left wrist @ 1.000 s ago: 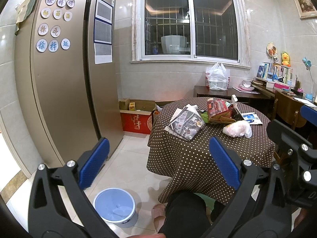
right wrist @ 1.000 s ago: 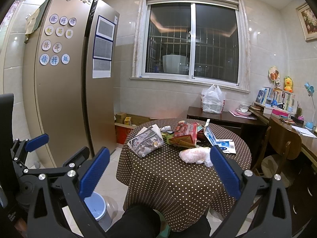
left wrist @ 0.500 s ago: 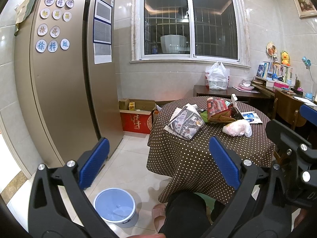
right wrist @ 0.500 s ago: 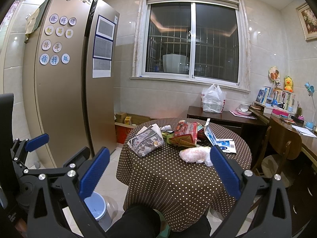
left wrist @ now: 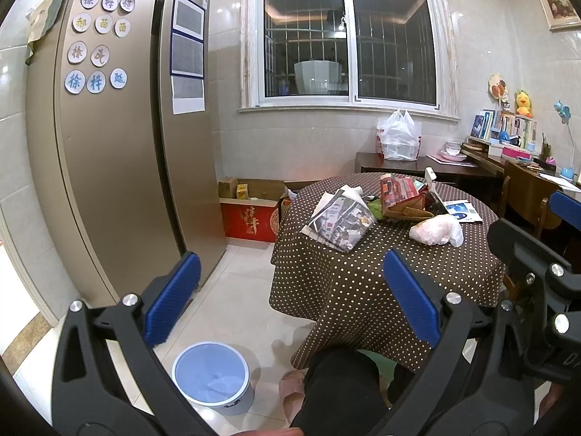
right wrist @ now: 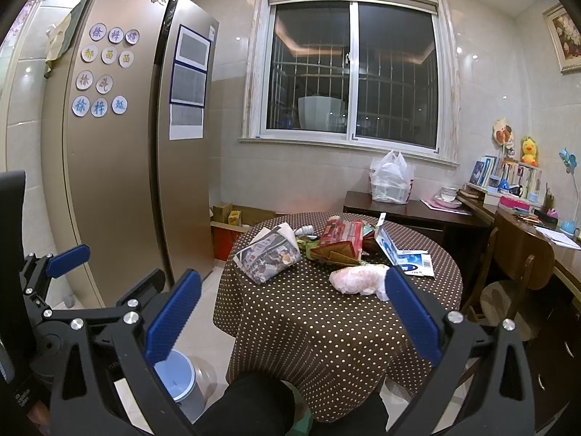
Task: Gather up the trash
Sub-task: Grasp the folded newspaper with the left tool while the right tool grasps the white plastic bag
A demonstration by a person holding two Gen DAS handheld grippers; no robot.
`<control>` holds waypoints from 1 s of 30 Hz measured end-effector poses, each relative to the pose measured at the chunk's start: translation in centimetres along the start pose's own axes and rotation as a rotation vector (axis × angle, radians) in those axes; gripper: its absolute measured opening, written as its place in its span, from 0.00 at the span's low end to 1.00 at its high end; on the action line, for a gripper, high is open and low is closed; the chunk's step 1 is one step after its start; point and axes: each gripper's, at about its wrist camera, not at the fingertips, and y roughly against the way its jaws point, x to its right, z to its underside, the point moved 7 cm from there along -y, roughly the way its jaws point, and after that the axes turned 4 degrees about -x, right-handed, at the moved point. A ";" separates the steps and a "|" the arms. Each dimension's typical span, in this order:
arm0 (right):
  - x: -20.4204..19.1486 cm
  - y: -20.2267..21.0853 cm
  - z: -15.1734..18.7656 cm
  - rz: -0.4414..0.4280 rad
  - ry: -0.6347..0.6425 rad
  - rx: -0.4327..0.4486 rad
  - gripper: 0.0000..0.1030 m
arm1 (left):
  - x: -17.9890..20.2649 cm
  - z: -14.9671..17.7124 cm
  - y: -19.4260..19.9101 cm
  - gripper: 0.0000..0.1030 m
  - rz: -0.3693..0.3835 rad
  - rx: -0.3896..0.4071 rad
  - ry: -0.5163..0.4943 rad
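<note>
A round table (left wrist: 363,283) (right wrist: 326,330) under a brown polka-dot cloth carries the trash: a folded newspaper (left wrist: 339,219) (right wrist: 268,254), a red and brown carton (left wrist: 401,196) (right wrist: 341,241), a crumpled white plastic bag (left wrist: 435,230) (right wrist: 357,279) and a blue and white leaflet (left wrist: 461,210) (right wrist: 406,256). A light blue bin (left wrist: 210,376) (right wrist: 176,381) stands on the floor to the table's left. My left gripper (left wrist: 290,298) and right gripper (right wrist: 290,316) are both open and empty, held well short of the table.
A tall gold fridge (left wrist: 120,145) fills the left side. A red box (left wrist: 250,218) sits by the wall under the window. A dark side table with a white bag (left wrist: 399,141), a desk and a wooden chair (right wrist: 515,265) stand to the right. A person's dark-clothed knee (left wrist: 341,388) is below.
</note>
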 end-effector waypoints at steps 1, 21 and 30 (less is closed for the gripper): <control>0.0 -0.1 0.1 -0.001 -0.002 -0.002 0.96 | 0.0 0.1 -0.1 0.95 -0.001 -0.001 -0.001; 11.9 -10.6 3.6 0.150 -0.114 -0.158 0.96 | 4.9 1.4 -12.0 0.95 0.041 -0.222 -0.061; 14.4 -16.3 6.0 0.139 -0.180 -0.267 0.96 | 9.0 1.3 -18.0 0.95 0.004 -0.253 -0.191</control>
